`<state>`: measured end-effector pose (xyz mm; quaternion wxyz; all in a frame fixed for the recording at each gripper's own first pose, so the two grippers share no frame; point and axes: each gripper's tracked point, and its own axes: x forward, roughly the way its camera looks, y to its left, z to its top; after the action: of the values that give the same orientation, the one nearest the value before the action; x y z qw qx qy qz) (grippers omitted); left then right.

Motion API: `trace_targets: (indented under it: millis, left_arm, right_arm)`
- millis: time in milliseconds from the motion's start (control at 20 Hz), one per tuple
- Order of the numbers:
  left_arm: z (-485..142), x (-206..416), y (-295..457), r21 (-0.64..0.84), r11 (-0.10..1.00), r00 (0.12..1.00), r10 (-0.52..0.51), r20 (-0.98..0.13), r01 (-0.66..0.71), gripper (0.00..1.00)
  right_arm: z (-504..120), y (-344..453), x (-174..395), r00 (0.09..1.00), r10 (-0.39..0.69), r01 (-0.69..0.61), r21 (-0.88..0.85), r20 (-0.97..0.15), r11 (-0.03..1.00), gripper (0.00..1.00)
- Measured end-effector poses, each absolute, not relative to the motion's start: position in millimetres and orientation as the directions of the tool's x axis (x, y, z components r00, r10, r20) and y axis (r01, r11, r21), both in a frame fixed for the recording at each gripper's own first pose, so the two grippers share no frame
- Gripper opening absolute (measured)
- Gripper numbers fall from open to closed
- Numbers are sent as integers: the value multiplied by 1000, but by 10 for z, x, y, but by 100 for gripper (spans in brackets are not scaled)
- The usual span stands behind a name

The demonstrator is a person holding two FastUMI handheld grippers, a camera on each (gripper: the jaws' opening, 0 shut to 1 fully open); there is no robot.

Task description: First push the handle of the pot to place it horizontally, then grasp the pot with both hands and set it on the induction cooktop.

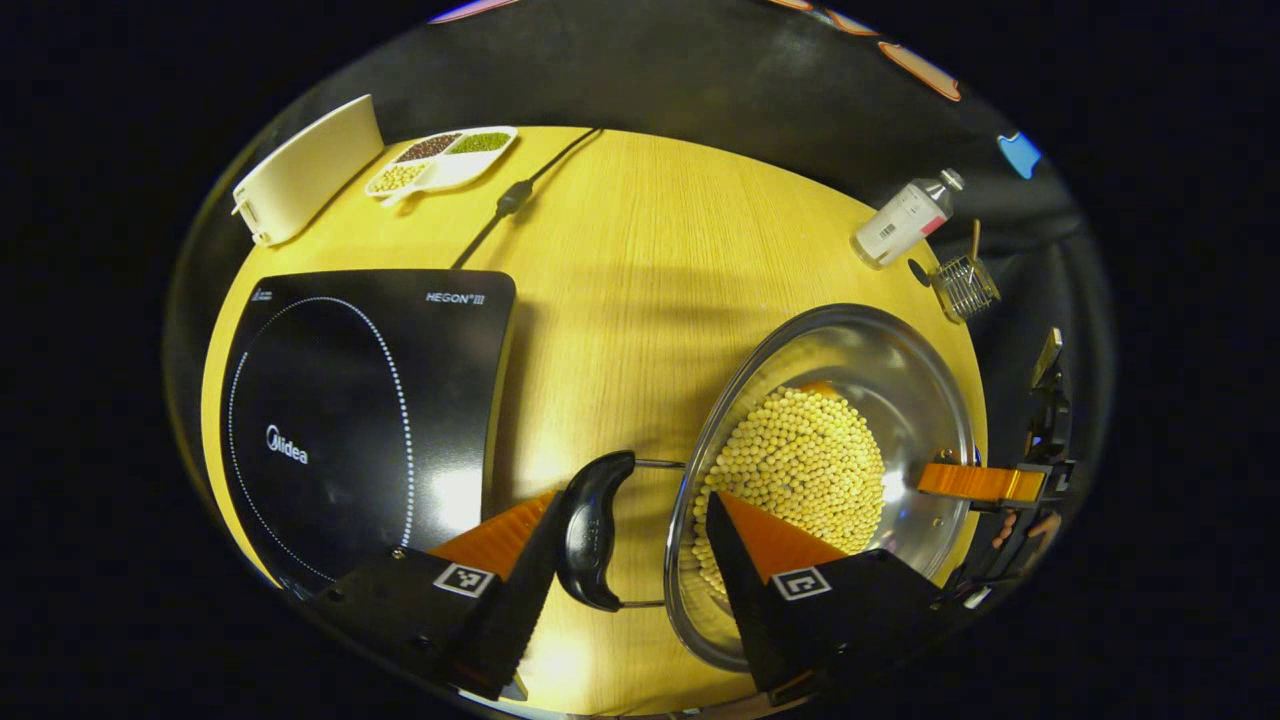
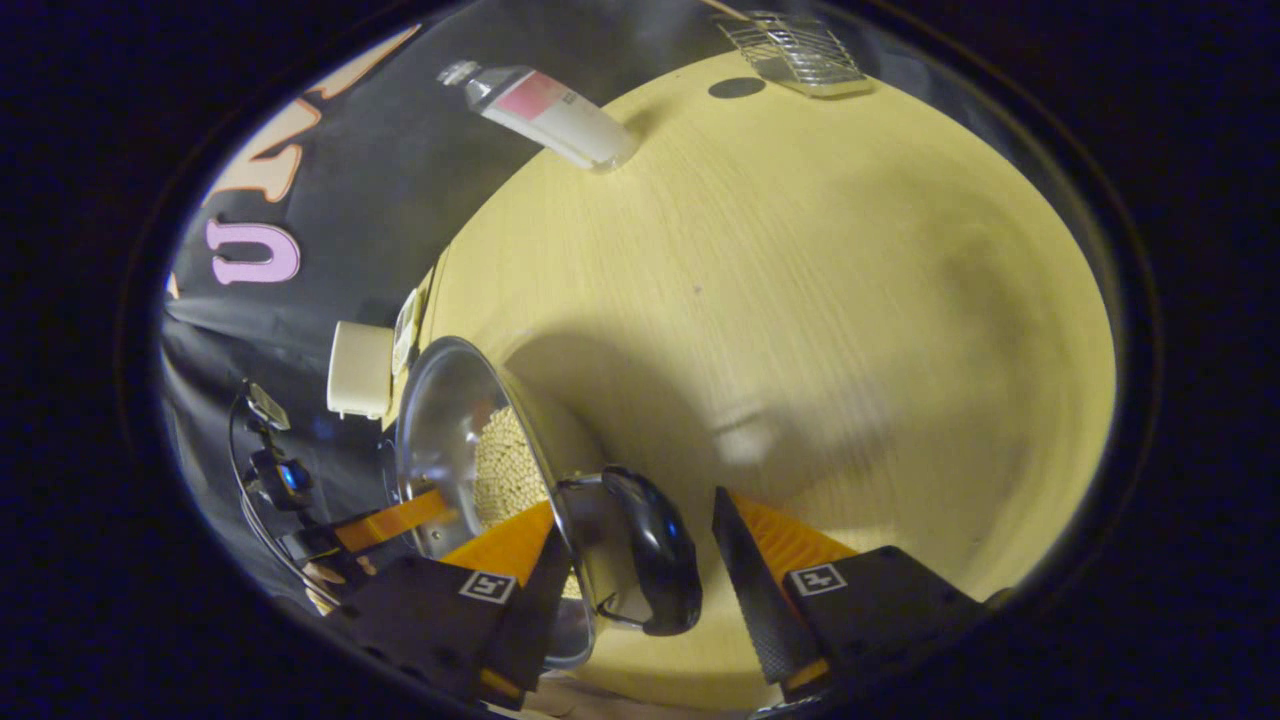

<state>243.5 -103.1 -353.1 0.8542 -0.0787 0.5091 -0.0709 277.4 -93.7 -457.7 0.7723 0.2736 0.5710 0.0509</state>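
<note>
While the pot [image 1: 830, 470] stood on the wooden table [image 1: 640, 260] to the right of the induction cooktop [image 1: 360, 420], both grippers were set about its two black side handles. In the left gripper view, the left gripper [image 1: 630, 560] had its fingers spread apart, one on either side of the near handle [image 1: 592, 530]; the left finger lay just beside the handle, the right finger reached over the rim above the contents, and neither was seen to press. The pot was a shiny steel one holding a heap of pale round beans [image 1: 800, 470]. It was apart from the cooktop, with bare table between. In the right gripper view, the right gripper [image 2: 635, 580] was likewise parted around the opposite handle [image 2: 655, 560], its left finger inside the pot rim, its right finger clear of the handle on the table side. The same view showed the other gripper at the far rim. Further items on the table: a white divided dish of assorted beans [image 1: 440, 160], a white curved container [image 1: 305, 170], a black power cord [image 1: 515, 195], a lying bottle [image 1: 905, 220] and a small wire basket [image 1: 965, 288] near the far right corner.
</note>
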Motion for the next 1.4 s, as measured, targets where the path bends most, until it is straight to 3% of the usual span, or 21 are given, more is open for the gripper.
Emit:
trace_targets:
  millis: [100, 150, 350, 400, 450, 550, 600, 700, 800, 1400]
  left_arm:
    - [-3569, 2425, -962, -186, 982, 453, -180, -873, 33, 80]
    - [-3575, 2421, -940, -186, 982, 445, -177, -878, 24, 67]
    - [-3575, 2377, -1000, -242, 970, 435, -218, -874, 0, 63]
    - [-3570, 2346, -1011, -251, 968, 430, -225, -875, -5, 64]
    - [-3548, 2290, -1020, -249, 969, 419, -224, -880, -4, 63]
    - [-3464, 2172, -1041, -244, 970, 419, -228, -879, 14, 60]
    - [-3414, 2123, -1058, -244, 969, 422, -231, -877, 23, 62]
    - [-3328, 2020, -1061, -246, 969, 429, -234, -873, 28, 59]
    - [-3262, 1902, -1053, -254, 967, 426, -239, -873, 22, 61]
    - [-2951, 1260, -391, -258, 965, 446, -254, -858, 53, 59]
  right_arm:
    - [-4584, -875, 2812, 340, 416, 241, 505, -843, 829, 60]
    - [-4615, -879, 2798, 322, 418, 245, 502, -849, 830, 48]
    - [-4548, -952, 2825, 339, 404, 232, 492, -850, 840, 58]
    - [-4555, -961, 2815, 336, 400, 215, 483, -853, 849, 57]
    - [-4549, -953, 2789, 330, 401, 203, 479, -854, 854, 48]
    - [-4495, -964, 2690, 323, 401, 178, 471, -857, 864, 54]
    - [-4462, -961, 2632, 320, 403, 174, 472, -857, 864, 48]
    - [-4363, -970, 2500, 319, 406, 174, 474, -856, 863, 54]
    - [-4260, -974, 2363, 322, 395, 165, 462, -860, 871, 54]
    - [-3910, -296, 1636, 361, 362, 184, 446, -860, 876, 48]
